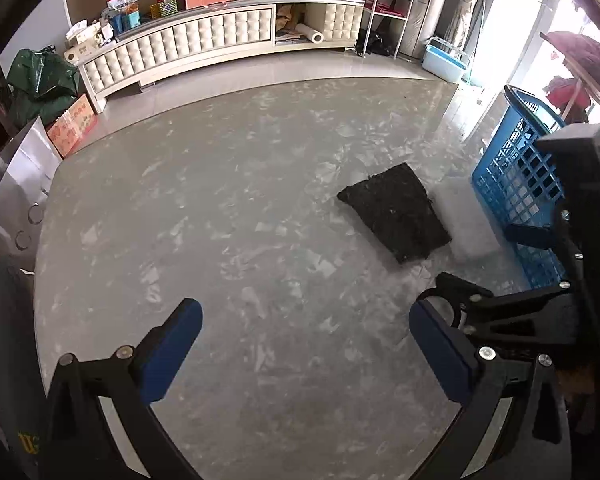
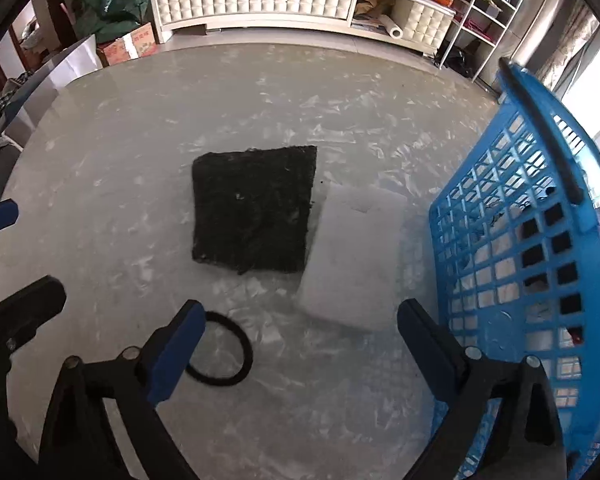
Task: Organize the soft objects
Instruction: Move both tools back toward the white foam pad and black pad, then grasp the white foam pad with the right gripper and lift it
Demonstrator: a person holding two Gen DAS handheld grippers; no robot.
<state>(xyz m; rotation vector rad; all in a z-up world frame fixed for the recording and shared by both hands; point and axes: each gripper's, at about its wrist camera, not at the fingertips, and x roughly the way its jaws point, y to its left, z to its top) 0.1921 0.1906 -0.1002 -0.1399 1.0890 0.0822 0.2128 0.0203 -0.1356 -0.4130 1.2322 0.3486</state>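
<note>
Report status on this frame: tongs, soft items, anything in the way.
Left tongs open, empty. Right tongs open, empty, above white sponge. Black pad beside it, hair tie near; blue basket at right. Nothing blocking.

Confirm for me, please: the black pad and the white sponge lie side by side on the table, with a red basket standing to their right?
Not quite: the basket is blue, not red, as the right wrist view shows. The rest holds: the black pad and the white sponge lie side by side on the table, with the basket to their right.
</note>
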